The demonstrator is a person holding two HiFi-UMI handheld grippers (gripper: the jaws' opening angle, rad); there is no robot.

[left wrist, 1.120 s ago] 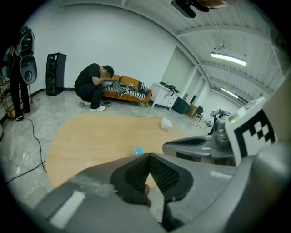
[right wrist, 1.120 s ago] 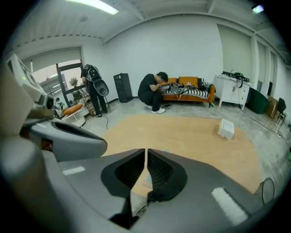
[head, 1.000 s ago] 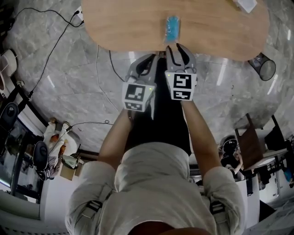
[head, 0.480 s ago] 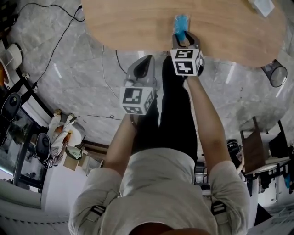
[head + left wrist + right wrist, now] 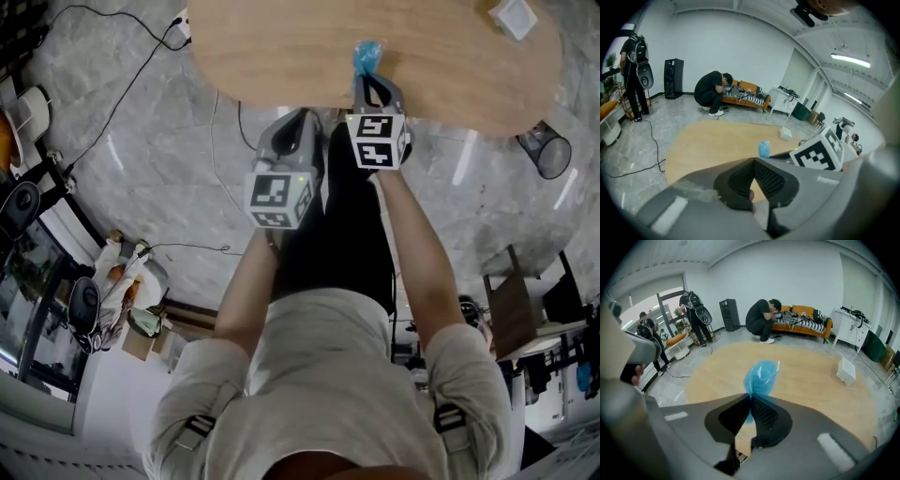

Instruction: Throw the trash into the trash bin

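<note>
Our right gripper (image 5: 750, 398) has just closed on the blue wrapper (image 5: 761, 372) at the near edge of the wooden table (image 5: 811, 380). Our left gripper (image 5: 753, 161) is pressed together, empty. Only the head view shows the mesh trash bin (image 5: 542, 148), out on the floor.

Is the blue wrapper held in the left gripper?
No: the left gripper has its jaws together on nothing, while the right gripper, whose jaws have just been closing, pinches the blue wrapper between them.

left tool (image 5: 754, 160) jaws together, empty, blue trash (image 5: 763, 149), wooden table (image 5: 708, 145) beyond
</note>
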